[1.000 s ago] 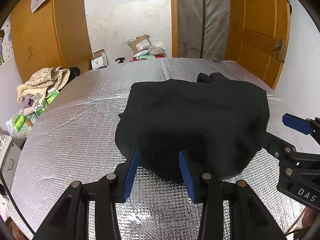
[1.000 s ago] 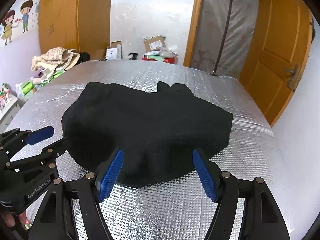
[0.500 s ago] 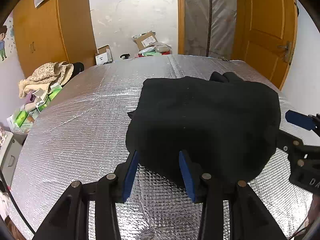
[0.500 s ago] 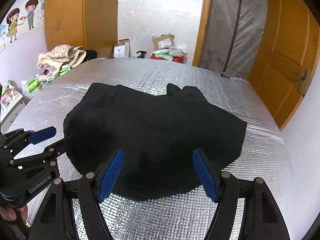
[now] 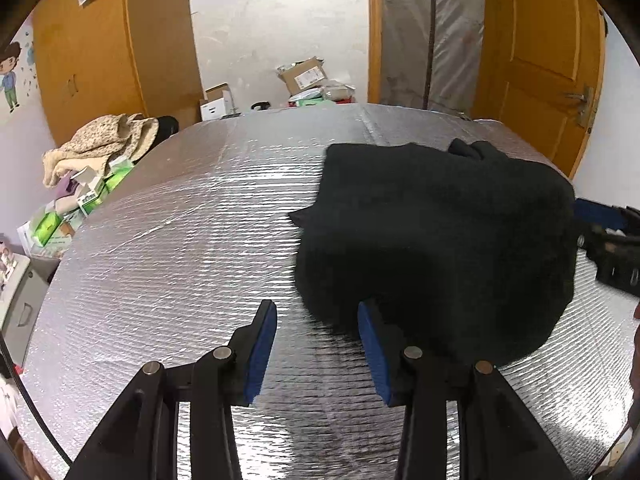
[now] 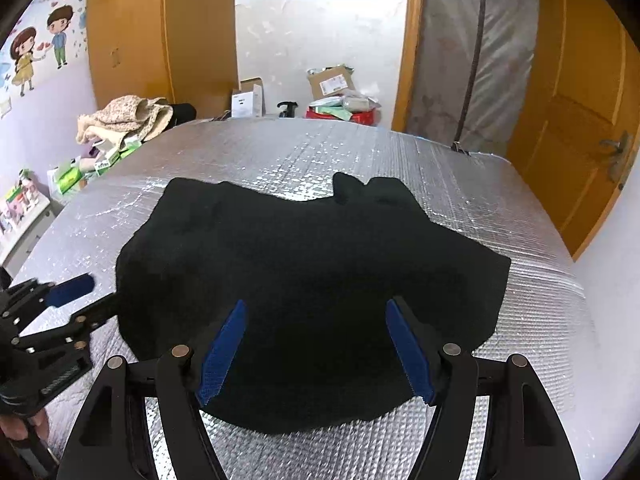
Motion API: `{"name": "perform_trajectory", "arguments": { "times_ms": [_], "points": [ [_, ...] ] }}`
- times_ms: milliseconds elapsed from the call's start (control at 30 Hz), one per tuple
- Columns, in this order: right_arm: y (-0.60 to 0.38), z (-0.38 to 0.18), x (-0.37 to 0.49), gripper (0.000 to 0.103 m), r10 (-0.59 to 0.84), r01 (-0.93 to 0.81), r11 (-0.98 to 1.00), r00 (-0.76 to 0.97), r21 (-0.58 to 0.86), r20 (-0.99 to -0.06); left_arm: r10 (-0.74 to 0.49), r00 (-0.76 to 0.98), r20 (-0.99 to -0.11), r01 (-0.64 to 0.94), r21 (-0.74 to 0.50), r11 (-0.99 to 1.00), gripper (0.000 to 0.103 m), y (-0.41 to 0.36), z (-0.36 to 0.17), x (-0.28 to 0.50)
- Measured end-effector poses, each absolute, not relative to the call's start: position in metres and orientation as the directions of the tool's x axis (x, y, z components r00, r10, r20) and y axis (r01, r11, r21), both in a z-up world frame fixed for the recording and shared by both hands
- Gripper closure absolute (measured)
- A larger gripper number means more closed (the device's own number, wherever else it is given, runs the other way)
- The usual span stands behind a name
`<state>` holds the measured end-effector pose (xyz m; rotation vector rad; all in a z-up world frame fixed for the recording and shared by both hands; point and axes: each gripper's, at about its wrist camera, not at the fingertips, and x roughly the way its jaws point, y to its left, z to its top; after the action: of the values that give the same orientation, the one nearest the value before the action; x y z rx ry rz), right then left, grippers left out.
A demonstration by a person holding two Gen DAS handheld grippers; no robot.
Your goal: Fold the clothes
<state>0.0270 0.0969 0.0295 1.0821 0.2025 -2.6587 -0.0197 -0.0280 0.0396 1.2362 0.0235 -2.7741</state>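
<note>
A black garment (image 6: pixel 304 280) lies bunched on the silver foil-covered table (image 6: pixel 280 152); it also shows in the left wrist view (image 5: pixel 440 240) at the right. My left gripper (image 5: pixel 316 352) is open and empty over bare foil at the garment's near left edge. It shows in the right wrist view (image 6: pixel 68 300) at the garment's left edge. My right gripper (image 6: pixel 316 352) is open, its blue pads (image 6: pixel 222 352) over the garment's near part. It shows at the right edge of the left wrist view (image 5: pixel 604 224).
A beige cloth heap (image 6: pixel 124 116) and green packets (image 5: pixel 48 228) lie beyond the table's left side. Cardboard boxes (image 6: pixel 332 80) and bags stand behind the far edge. Wooden doors (image 6: pixel 576 128) are at right, cabinets at left.
My left gripper has shifted left, off the garment's near edge and over bare foil. My right gripper has moved forward over the garment. Both stay open.
</note>
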Motion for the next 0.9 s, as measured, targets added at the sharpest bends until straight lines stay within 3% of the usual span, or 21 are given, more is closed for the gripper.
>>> {"name": "perform_trajectory", "arguments": {
  "times_ms": [467, 800, 900],
  "points": [
    [0.084, 0.022, -0.022, 0.029, -0.289, 0.426, -0.904, -0.653, -0.023, -0.7, -0.149, -0.648, -0.747, 0.188, 0.032, -0.982, 0.06, -0.066, 0.039, -0.027],
    [0.067, 0.024, -0.024, 0.029, -0.335, 0.484, -0.875, -0.641, -0.025, -0.691, -0.067, -0.752, -0.656, 0.146, -0.067, -0.987, 0.066, -0.094, 0.053, -0.026],
    [0.07, 0.026, -0.014, 0.029, -0.338, 0.472, -0.881, -0.647, -0.012, -0.684, -0.108, -0.744, -0.659, 0.176, -0.038, -0.984, 0.066, -0.102, 0.058, -0.028]
  ]
}}
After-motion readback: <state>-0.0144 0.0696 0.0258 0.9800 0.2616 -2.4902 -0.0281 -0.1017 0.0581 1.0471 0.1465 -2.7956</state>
